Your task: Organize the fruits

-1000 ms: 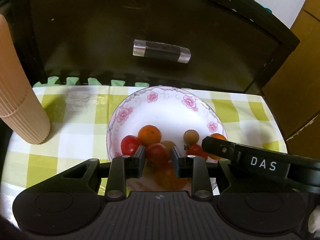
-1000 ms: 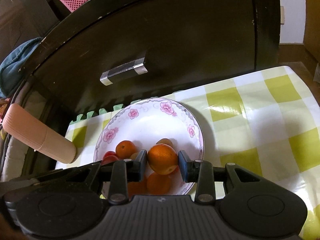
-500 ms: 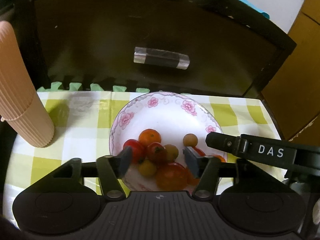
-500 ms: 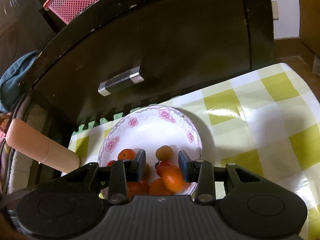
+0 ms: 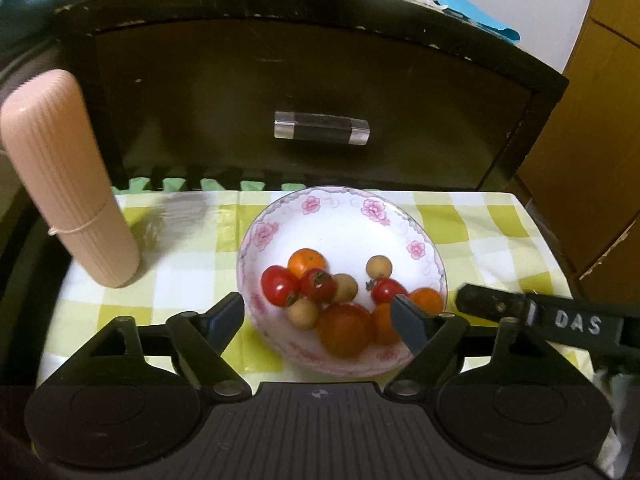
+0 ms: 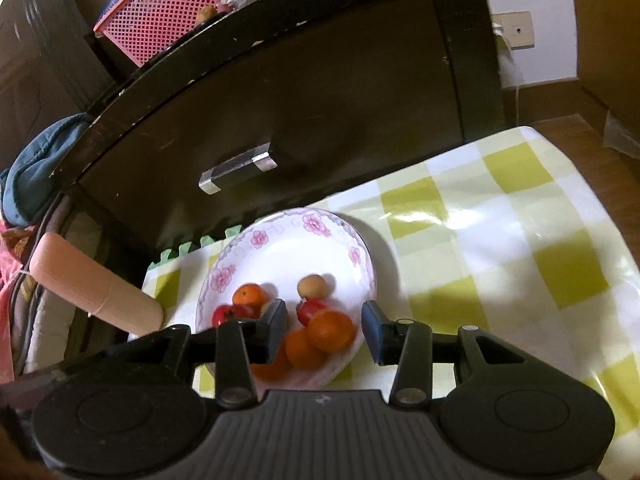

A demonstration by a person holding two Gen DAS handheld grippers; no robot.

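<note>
- Left gripper (image 5: 320, 320): jaws spread wide, empty, tomato just released.
- Right gripper (image 6: 325, 326): jaws parted, orange (image 6: 331, 330) just dropped.
- Fruits gathered in floral plate (image 5: 340, 220); organizing seemingly near done.

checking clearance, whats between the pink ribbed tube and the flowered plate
Only bare checked tablecloth between the pink tube and the plate, seen in the left wrist view.

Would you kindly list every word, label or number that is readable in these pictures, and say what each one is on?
"DAS": white letters on the black arm of the right gripper, seen in the left wrist view.
Printed items in the pink basket: too small and blurred to read.
Nothing else carries readable text.
</note>
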